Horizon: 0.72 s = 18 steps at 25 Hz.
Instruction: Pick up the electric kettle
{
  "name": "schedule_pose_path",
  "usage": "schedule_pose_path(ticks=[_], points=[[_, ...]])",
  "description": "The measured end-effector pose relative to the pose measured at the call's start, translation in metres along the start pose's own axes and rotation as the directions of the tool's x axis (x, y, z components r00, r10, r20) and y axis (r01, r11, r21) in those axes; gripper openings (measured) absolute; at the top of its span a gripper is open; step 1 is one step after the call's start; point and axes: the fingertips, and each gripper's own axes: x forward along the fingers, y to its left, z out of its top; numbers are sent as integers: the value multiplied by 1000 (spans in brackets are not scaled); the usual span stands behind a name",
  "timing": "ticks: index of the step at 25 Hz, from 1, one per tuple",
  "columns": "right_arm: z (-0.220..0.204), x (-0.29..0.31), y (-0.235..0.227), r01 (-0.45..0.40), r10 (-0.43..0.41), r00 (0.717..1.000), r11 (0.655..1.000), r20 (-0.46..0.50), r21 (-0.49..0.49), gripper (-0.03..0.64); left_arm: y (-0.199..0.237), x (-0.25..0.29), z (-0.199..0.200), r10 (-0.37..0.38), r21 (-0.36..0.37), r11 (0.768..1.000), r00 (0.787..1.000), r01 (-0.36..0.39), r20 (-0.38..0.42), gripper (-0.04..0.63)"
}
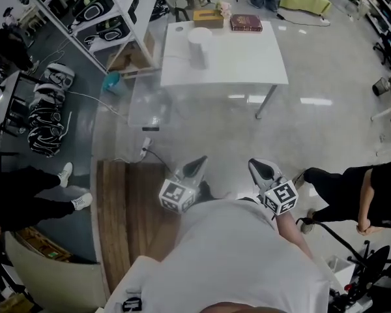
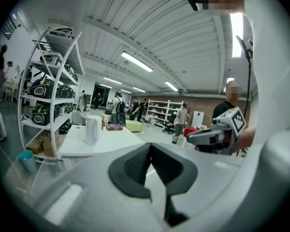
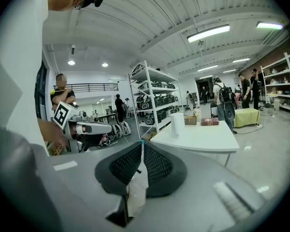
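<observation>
The white electric kettle (image 1: 199,44) stands upright near the left end of a white table (image 1: 247,64), far ahead of me. Both grippers are held close to my body, well short of the table. My left gripper (image 1: 199,163) and right gripper (image 1: 257,166) point towards it, side by side. In the left gripper view the kettle (image 2: 92,129) is small at the left, and the left gripper's (image 2: 150,145) jaws meet at the tips with nothing between them. In the right gripper view the kettle (image 3: 177,124) is ahead to the right, and the right gripper (image 3: 141,142) is shut and empty.
A tissue box (image 1: 208,17) and a dark red book (image 1: 246,23) lie at the table's far edge. A white shelving rack (image 1: 104,12) stands left of the table. A wooden board (image 1: 120,214) and a power strip with cable (image 1: 144,147) lie on the floor. People stand at both sides.
</observation>
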Motion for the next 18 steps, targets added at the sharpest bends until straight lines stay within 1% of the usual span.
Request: schedule_pose_path(ticks=[4, 9, 11, 15, 18], points=[[15, 25, -9, 25, -25, 1000, 1000, 12, 15, 20, 23, 12, 10, -29, -7, 1000, 999, 29, -20, 0], [29, 67, -26, 40, -40, 999, 999, 19, 13, 20, 62, 34, 16, -67, 5, 998, 998, 67, -21, 0], [33, 83, -32, 43, -43, 999, 999, 20, 19, 20, 79, 41, 15, -71, 7, 997, 997, 71, -24, 0], [39, 116, -43, 50, -50, 999, 998, 11, 32, 20, 108, 61, 9, -79, -30, 997, 996, 77, -48, 0], [37, 143, -49, 48, -48, 999, 998, -4, 34, 20, 124, 84, 1, -103, -13, 995, 993, 102, -60, 0]])
